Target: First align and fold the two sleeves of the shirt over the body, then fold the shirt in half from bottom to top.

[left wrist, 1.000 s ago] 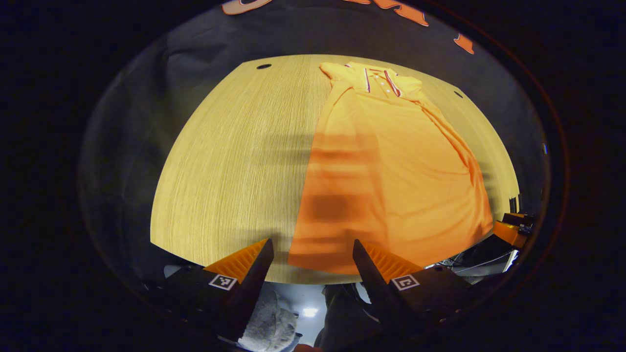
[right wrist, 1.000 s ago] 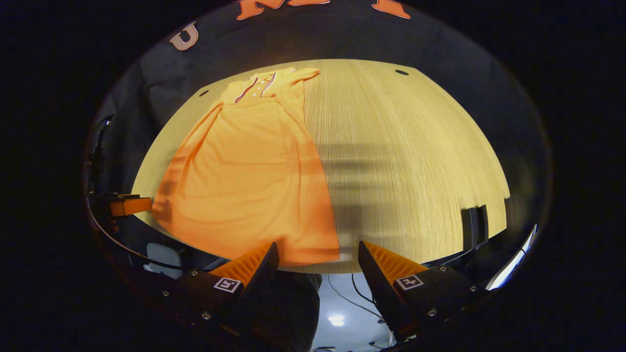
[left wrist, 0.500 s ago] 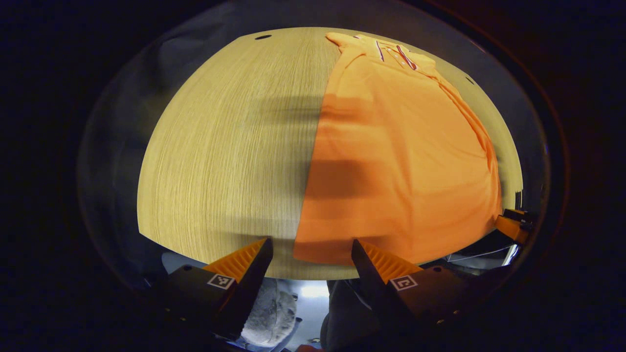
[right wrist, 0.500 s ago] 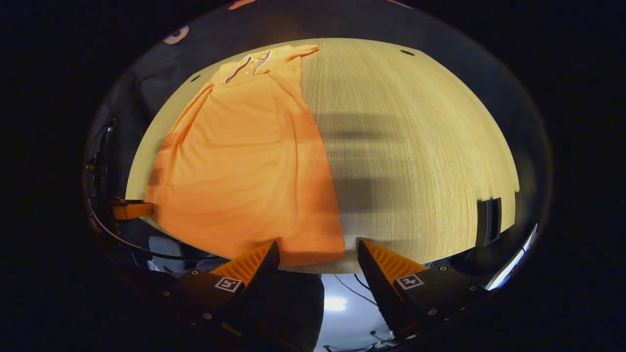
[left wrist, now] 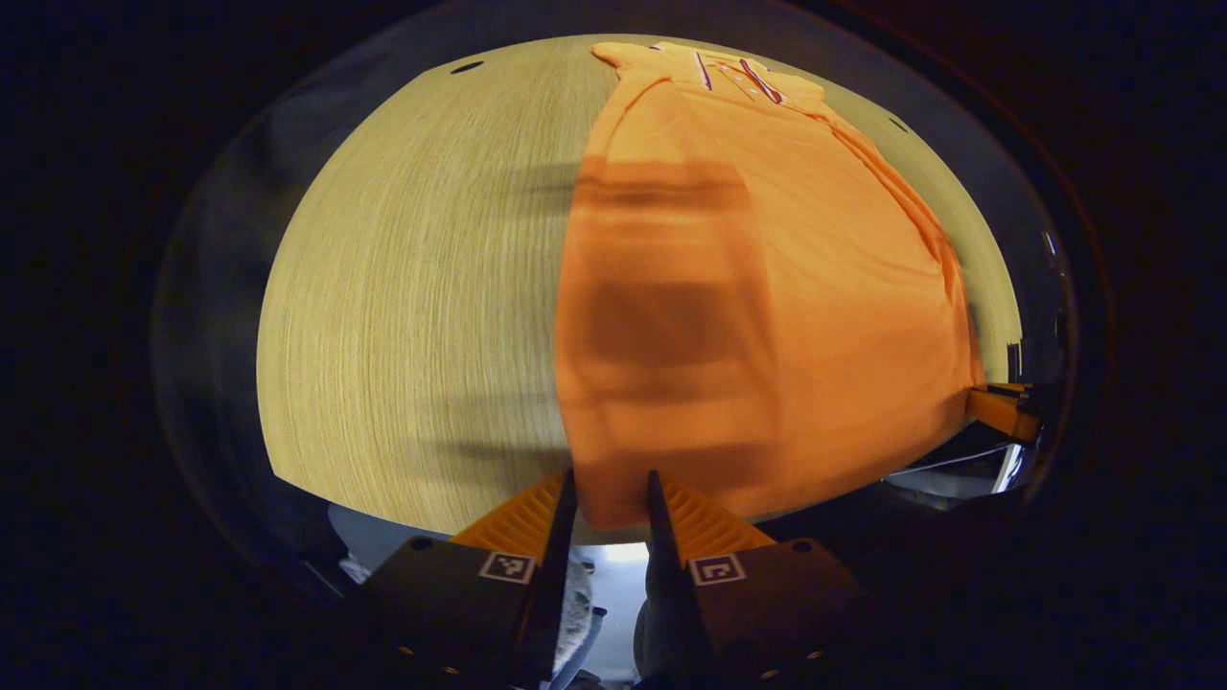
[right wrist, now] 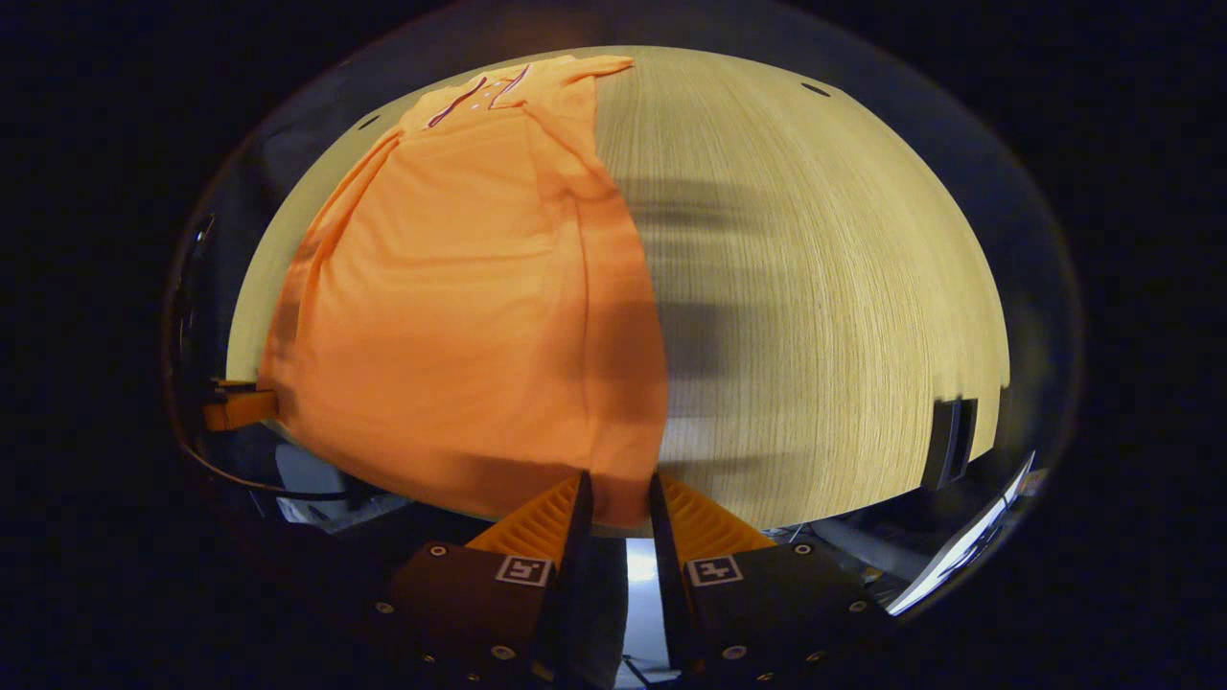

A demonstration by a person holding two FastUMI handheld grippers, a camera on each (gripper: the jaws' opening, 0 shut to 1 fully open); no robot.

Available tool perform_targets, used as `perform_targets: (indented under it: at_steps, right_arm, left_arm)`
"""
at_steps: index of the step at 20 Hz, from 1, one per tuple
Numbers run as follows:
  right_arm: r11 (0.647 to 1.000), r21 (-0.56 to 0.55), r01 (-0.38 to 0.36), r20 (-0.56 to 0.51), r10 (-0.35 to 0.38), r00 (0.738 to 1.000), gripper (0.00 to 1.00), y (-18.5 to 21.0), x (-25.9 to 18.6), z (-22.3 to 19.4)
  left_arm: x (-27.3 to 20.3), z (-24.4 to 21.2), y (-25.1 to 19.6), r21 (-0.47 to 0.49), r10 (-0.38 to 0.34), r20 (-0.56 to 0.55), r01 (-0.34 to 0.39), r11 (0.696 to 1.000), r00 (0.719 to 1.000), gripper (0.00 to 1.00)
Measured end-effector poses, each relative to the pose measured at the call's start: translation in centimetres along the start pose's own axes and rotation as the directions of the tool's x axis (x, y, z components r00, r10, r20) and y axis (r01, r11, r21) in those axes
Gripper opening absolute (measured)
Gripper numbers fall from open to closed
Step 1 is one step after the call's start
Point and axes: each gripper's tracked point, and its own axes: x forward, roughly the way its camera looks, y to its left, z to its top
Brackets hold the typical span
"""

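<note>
An orange polo shirt (left wrist: 767, 287) lies flat on the wooden table (left wrist: 412, 287), its trimmed collar (left wrist: 729, 75) at the far end and both sleeves folded in over the body. My left gripper (left wrist: 611, 494) is shut on the hem's near left corner, and fabric fills the narrow gap between its fingers. In the right gripper view the same shirt (right wrist: 460, 287) stretches away, and my right gripper (right wrist: 618, 498) is shut on the hem's near right corner. Each gripper also shows far off in the other's view: the right gripper (left wrist: 1002, 410) and the left gripper (right wrist: 235, 407), both at the hem.
The hem lies along the table's near edge, with floor below it. Bare wood spreads left of the shirt in the left gripper view and right of it (right wrist: 824, 287) in the right gripper view. A dark block (right wrist: 949, 444) stands at the right edge. Small holes (left wrist: 467, 67) mark the far corners.
Both grippers were open short of the hem. They have moved forward onto its two corners, and their fingers have closed in on the fabric. The shirt looks nearer and larger.
</note>
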Motion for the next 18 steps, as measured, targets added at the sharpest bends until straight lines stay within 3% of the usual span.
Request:
perform_targets:
  at_steps: [1,2,4,5,6,9,11,14,18]
  right_arm:
    - [0.999,0.04,-0.015,-0.004,0.015,1.0,0.35,-0.1,0.0,0.2]
    - [0.997,0.06,-0.038,-0.012,0.039,0.999,0.21,0.1,0.0,0.1]
    - [0.995,0.06,-0.08,-0.024,0.081,0.996,0.21,0.4,0.0,0.0]
    - [0.993,0.087,-0.085,-0.022,0.088,0.996,0.21,0.8,0.0,-0.2]
    - [0.989,0.089,-0.116,-0.037,0.12,0.992,0.07,1.2,0.0,-0.4]
    - [0.982,0.096,-0.161,-0.028,0.165,0.986,0.07,2.3,-0.6,0.1]
    - [0.985,0.103,-0.139,0.019,0.138,0.99,0.06,1.7,-1.0,1.5]
    - [0.979,0.114,-0.169,0.047,0.165,0.985,0.04,2.0,-1.8,2.9]
    - [0.988,0.082,-0.132,0.052,0.128,0.99,0.04,1.2,-1.9,3.7]
  left_arm:
    - [0.1,0.1,-0.1,-0.014,0.001,-0.001,-0.001,1.0,1.0,0.31]
    - [-0.1,0.0,-0.3,0.0,-0.006,-0.011,0.006,1.0,1.0,0.15]
    - [-0.1,-0.2,-0.5,-0.001,-0.026,-0.014,0.026,1.0,1.0,0.15]
    - [0.3,-0.4,-1.3,-0.029,-0.069,-0.03,0.068,0.997,0.997,0.09]
    - [-0.1,-0.6,-1.5,-0.028,-0.089,-0.035,0.088,0.996,0.995,0.03]
    - [-0.4,-0.1,-1.8,-0.07,-0.14,-0.024,0.138,0.988,0.99,0.03]
    - [-0.8,0.5,-1.3,-0.077,-0.137,-0.004,0.136,0.988,0.991,0.03]
    - [-2.0,1.4,-1.2,-0.078,-0.147,0.033,0.149,0.986,0.989,0.02]
    - [-2.8,2.7,-1.2,-0.06,-0.142,0.064,0.146,0.988,0.988,0.03]
